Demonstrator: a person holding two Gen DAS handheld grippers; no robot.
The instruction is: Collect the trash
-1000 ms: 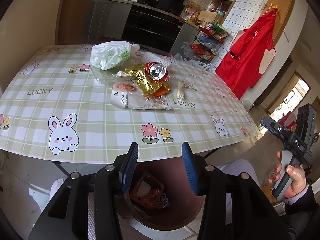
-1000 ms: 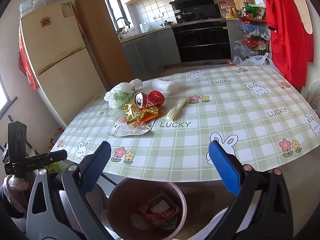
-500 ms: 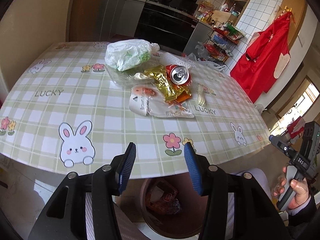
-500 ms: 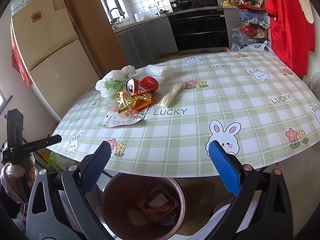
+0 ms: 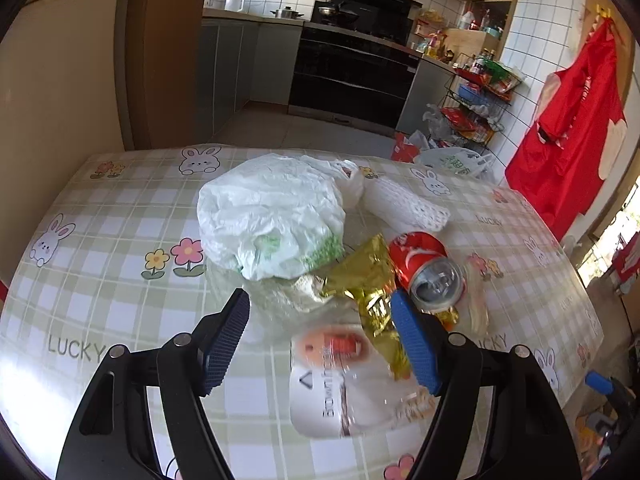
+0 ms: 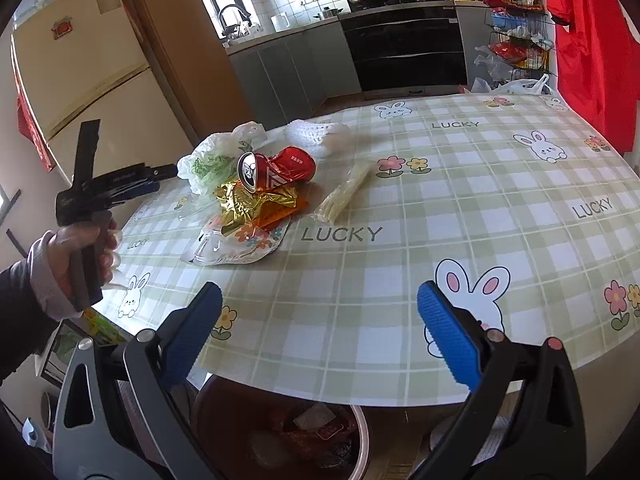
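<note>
Bin [image 6: 276, 432], brownish and round, nearest in the right wrist view, below the bench edge; holds a red packet and other wrappers.

Right claw [image 6: 320, 336]: blue pads spread wide, nothing between them, poised above the near bench edge.

Left claw [image 5: 320, 336]: jaws opening, blue pads apart and gripping nothing, hanging over the litter pile; a clear film and the upper edge of the white pouch show in the gap. A hand [image 6: 76, 252] in a dark sleeve with a pale cuff holds its handle in the right wrist view.

Bench [image 6: 500, 184]: green-checked cloth printed with rabbits, flowers and "LUCKY".

White snack pouch [image 5: 344, 392]: flat, nearest of the pile, printed lettering, blurred.

Gold foil wrapper [image 5: 372, 280]: crumpled, overlapping the pouch's far edge, an orange wrapper under it.

Red drink can [image 5: 428, 268]: on its side, dented, mouth toward the left camera, touching the foil.

Pale narrow sachet [image 6: 344, 194]: lying alone just right of the pile.

White plastic bag [image 5: 272, 216]: bunched, green print, behind the foil.

White foam net sleeve [image 5: 404, 204]: beside the bag, farthest of the litter.
</note>
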